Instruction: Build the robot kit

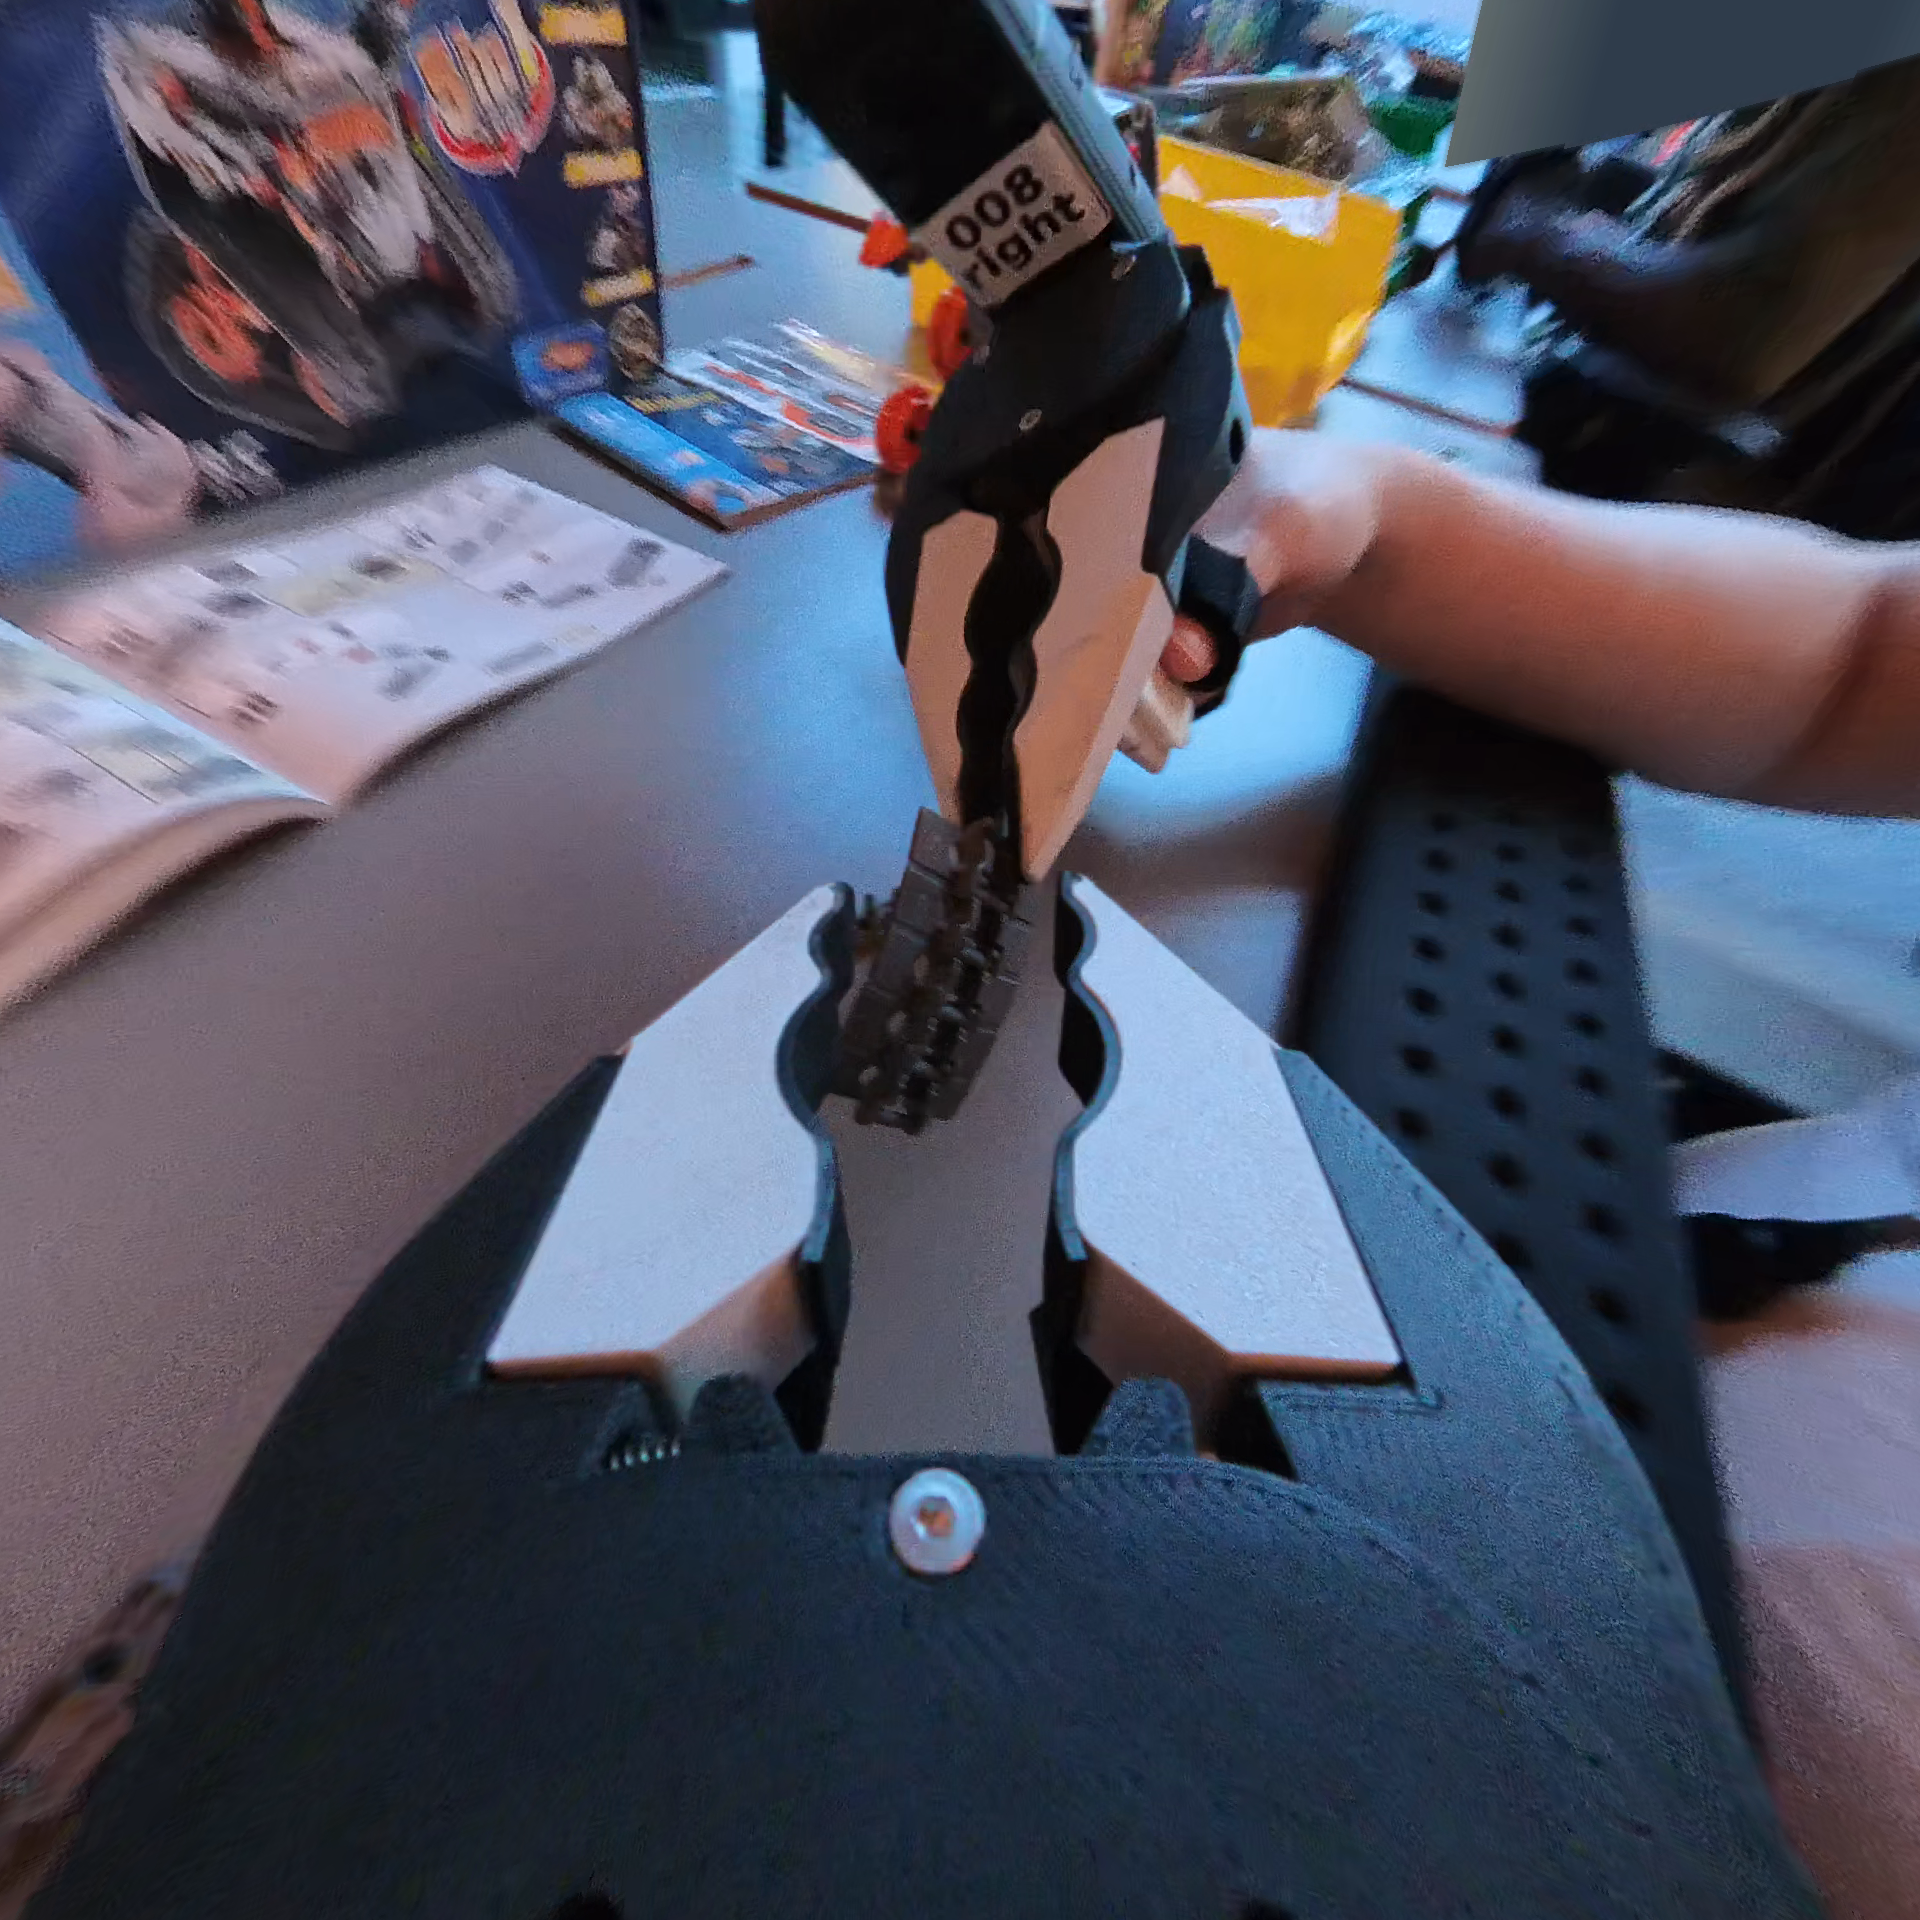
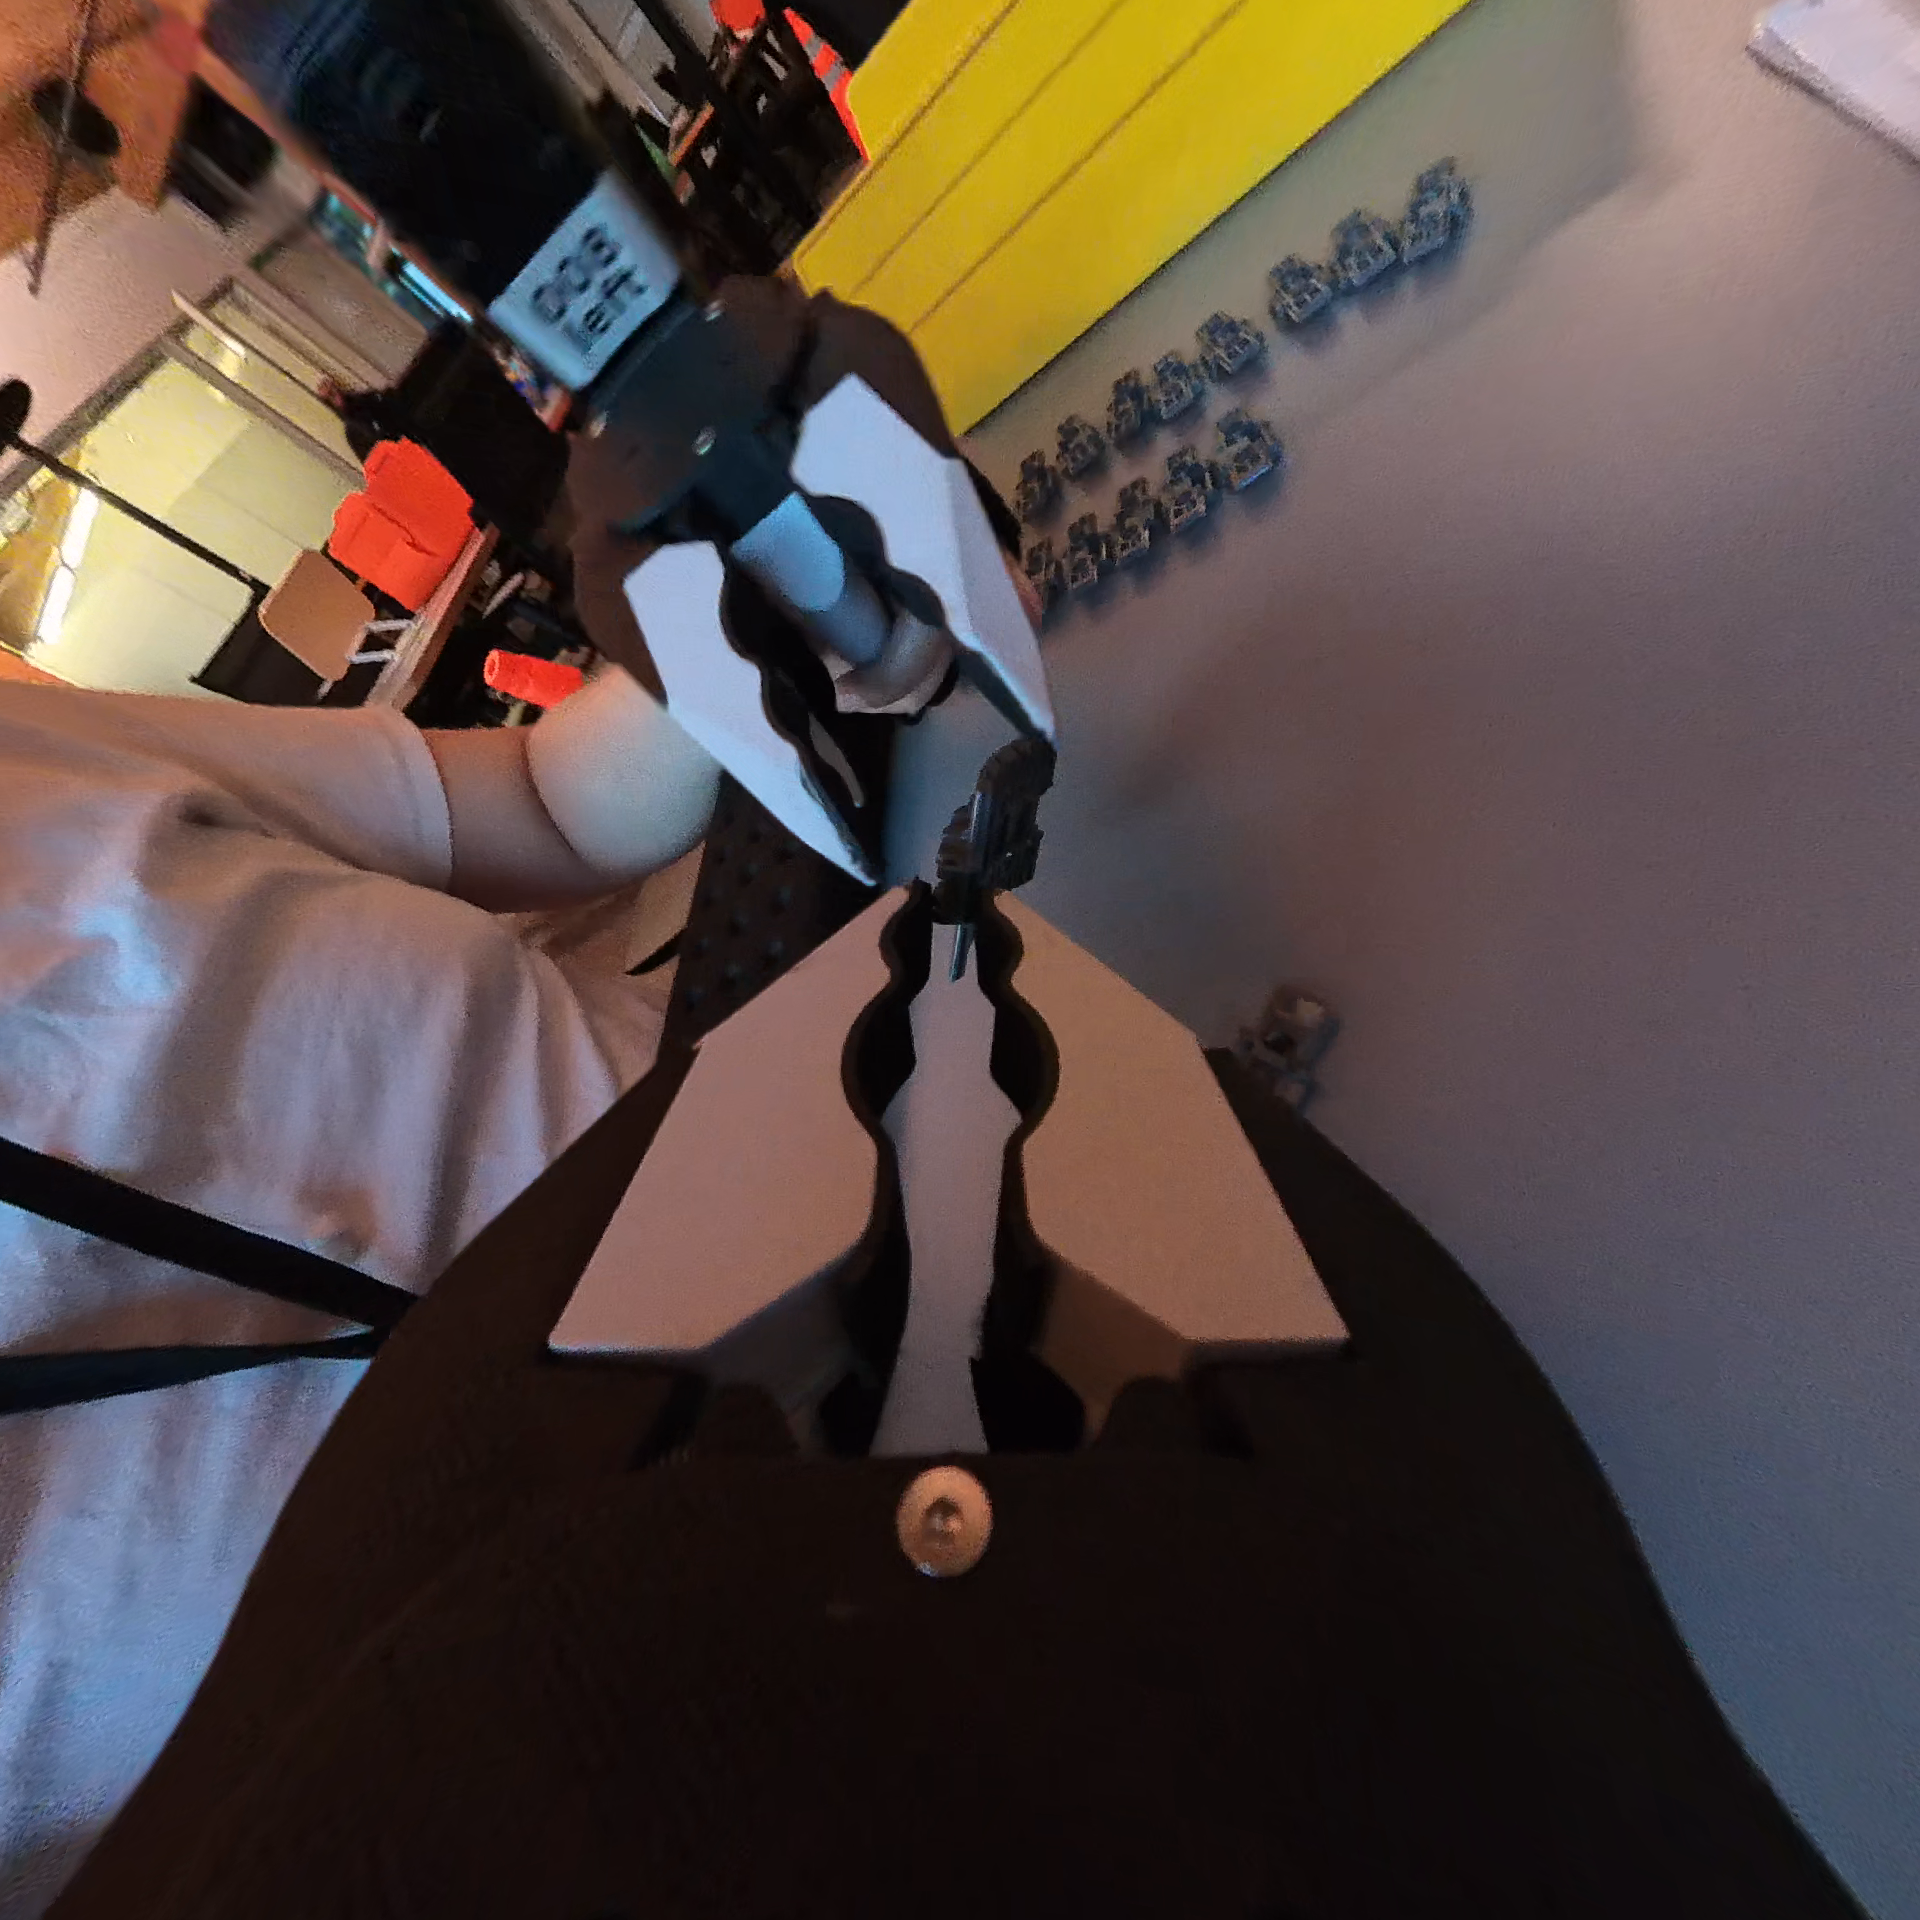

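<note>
A short dark grey brick-built track segment (image 1: 935,997) hangs above the grey table (image 1: 520,1039). My right gripper (image 1: 992,836) comes down from above and is shut on the segment's upper end. My left gripper (image 1: 956,888) is open, its two fingers on either side of the segment, which lies close against the left finger (image 1: 727,1122). In the right wrist view my right gripper (image 2: 954,899) pinches the segment (image 2: 997,821) at its fingertips. The left gripper (image 2: 951,805) stands open just beyond it.
An open instruction booklet (image 1: 312,644) and a big toy box (image 1: 312,208) lie at the left. A yellow bin (image 1: 1278,281) stands behind. A black perforated strip (image 1: 1507,1039) lies at the right. Several small dark grey pieces (image 2: 1195,416) sit in rows by a yellow box (image 2: 1091,156). My two grippers' fingertips are within a few centimetres of each other.
</note>
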